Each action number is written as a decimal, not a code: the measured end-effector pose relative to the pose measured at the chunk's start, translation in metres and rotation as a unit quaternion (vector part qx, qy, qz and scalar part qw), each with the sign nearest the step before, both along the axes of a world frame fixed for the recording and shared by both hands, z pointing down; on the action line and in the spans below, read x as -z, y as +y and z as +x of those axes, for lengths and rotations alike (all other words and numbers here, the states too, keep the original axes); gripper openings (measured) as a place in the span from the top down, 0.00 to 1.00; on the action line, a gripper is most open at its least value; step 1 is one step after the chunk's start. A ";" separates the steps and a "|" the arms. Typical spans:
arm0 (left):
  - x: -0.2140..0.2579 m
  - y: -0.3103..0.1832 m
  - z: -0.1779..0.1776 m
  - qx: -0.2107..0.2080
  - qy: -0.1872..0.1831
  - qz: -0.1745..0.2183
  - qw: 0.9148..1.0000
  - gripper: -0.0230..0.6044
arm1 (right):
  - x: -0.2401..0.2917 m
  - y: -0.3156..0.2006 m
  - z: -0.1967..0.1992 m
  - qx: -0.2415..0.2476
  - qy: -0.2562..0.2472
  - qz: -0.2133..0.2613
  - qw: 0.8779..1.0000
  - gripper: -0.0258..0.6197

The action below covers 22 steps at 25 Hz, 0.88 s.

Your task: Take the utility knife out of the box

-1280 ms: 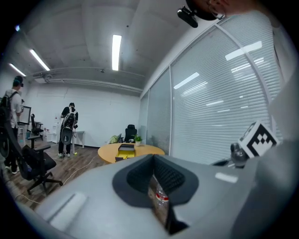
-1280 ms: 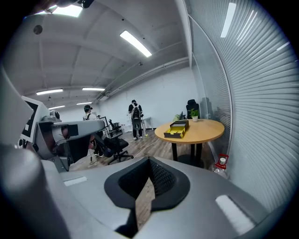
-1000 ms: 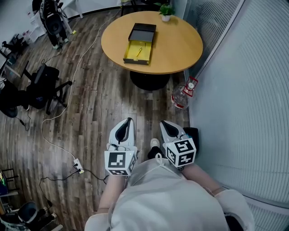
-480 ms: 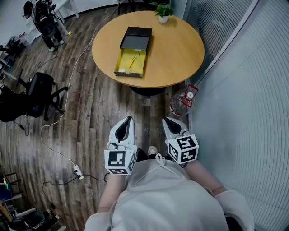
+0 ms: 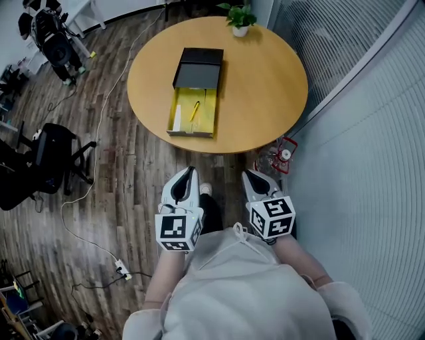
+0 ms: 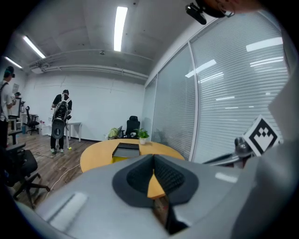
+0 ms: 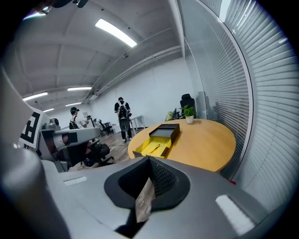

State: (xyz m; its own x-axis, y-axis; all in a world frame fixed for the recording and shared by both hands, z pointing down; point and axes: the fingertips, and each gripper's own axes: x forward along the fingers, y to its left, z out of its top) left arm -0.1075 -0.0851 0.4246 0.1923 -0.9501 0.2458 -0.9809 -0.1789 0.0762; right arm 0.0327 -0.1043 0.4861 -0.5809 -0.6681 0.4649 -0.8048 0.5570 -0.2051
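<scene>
On the round table [image 5: 265, 86], left of its centre: an open box [image 5: 207, 123], yellow inside, with its black lid [image 5: 199, 70] laid out toward the table's far side. Holds the utility knife [image 5: 194, 111], slim and yellow, lying loose in the yellow tray, plus a white strip [image 5: 176, 118] along the tray's left wall. At the table's far edge, a potted plant [image 5: 238, 14]. Short of the table's near edge, over the floor: left gripper [image 5: 190, 171] and right gripper [image 5: 247, 174], both with jaws pressed together on nothing.
</scene>
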 end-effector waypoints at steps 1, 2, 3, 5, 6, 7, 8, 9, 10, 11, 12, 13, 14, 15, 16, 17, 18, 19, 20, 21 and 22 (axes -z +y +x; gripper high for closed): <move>0.000 -0.019 -0.007 -0.005 0.000 -0.001 1.000 0.95 | 0.001 -0.016 -0.006 -0.006 0.000 0.001 1.000 0.96; -0.001 -0.038 -0.014 -0.012 0.000 -0.002 1.000 0.95 | 0.002 -0.033 -0.012 -0.012 0.000 0.001 1.000 0.96; -0.002 -0.057 -0.021 -0.019 0.000 -0.003 1.000 0.95 | 0.003 -0.049 -0.019 -0.018 0.000 0.002 1.000 0.96; -0.006 -0.093 -0.035 -0.035 -0.004 -0.010 0.999 0.95 | 0.004 -0.081 -0.035 -0.027 0.001 0.001 1.000 0.96; -0.010 -0.109 -0.043 -0.043 -0.006 -0.015 0.999 0.95 | 0.004 -0.095 -0.043 -0.032 0.002 0.000 0.999 0.96; -0.013 -0.124 -0.050 -0.050 -0.007 -0.020 0.999 0.95 | 0.004 -0.108 -0.051 -0.037 0.004 0.000 0.999 0.96; -0.016 -0.140 -0.058 -0.055 -0.008 -0.025 0.998 0.95 | 0.005 -0.120 -0.058 -0.042 0.006 -0.001 0.999 0.96; -0.020 -0.156 -0.066 -0.060 -0.008 -0.031 0.998 0.95 | 0.006 -0.133 -0.064 -0.047 0.007 0.000 0.999 0.96; -0.026 -0.173 -0.073 -0.065 -0.009 -0.039 0.997 0.95 | 0.005 -0.147 -0.070 -0.052 0.010 -0.001 0.999 0.96; -0.033 -0.190 -0.079 -0.069 -0.010 -0.046 0.996 0.95 | 0.003 -0.162 -0.073 -0.057 0.012 -0.002 0.998 0.96; -0.041 -0.205 -0.083 -0.074 -0.012 -0.054 0.996 0.95 | -0.001 -0.175 -0.076 -0.063 0.014 -0.004 0.998 0.96; -0.050 -0.219 -0.087 -0.078 -0.013 -0.062 0.995 0.95 | -0.006 -0.188 -0.079 -0.069 0.015 -0.009 0.997 0.96; -0.059 -0.231 -0.091 -0.080 -0.013 -0.071 0.994 0.95 | -0.011 -0.199 -0.081 -0.074 0.015 -0.014 0.997 0.96; -0.068 -0.241 -0.094 -0.082 -0.012 -0.081 0.993 0.95 | -0.016 -0.209 -0.084 -0.080 0.016 -0.021 0.996 0.96; -0.076 -0.249 -0.096 -0.083 -0.011 -0.091 0.992 0.95 | -0.020 -0.216 -0.086 -0.084 0.016 -0.025 0.996 0.96; -0.084 -0.256 -0.097 -0.084 -0.008 -0.102 0.991 0.95 | -0.021 -0.223 -0.089 -0.087 0.017 -0.026 0.996 0.96; -0.092 -0.261 -0.098 -0.085 -0.007 -0.113 0.990 0.95 | -0.022 -0.229 -0.091 -0.089 0.018 -0.025 0.996 0.96; -0.101 -0.266 -0.098 -0.086 -0.007 -0.127 0.988 0.95 | -0.024 -0.235 -0.092 -0.088 0.021 -0.026 0.996 0.96; -0.110 -0.271 -0.098 -0.086 -0.009 -0.143 0.986 0.95 | -0.027 -0.241 -0.094 -0.088 0.022 -0.029 0.995 0.96; -0.120 -0.276 -0.099 -0.086 -0.010 -0.159 0.983 0.95 | -0.031 -0.248 -0.096 -0.086 0.023 -0.033 0.995 0.96; -0.130 -0.281 -0.099 -0.085 -0.011 -0.176 0.981 0.95 | -0.035 -0.254 -0.097 -0.083 0.023 -0.038 0.996 0.96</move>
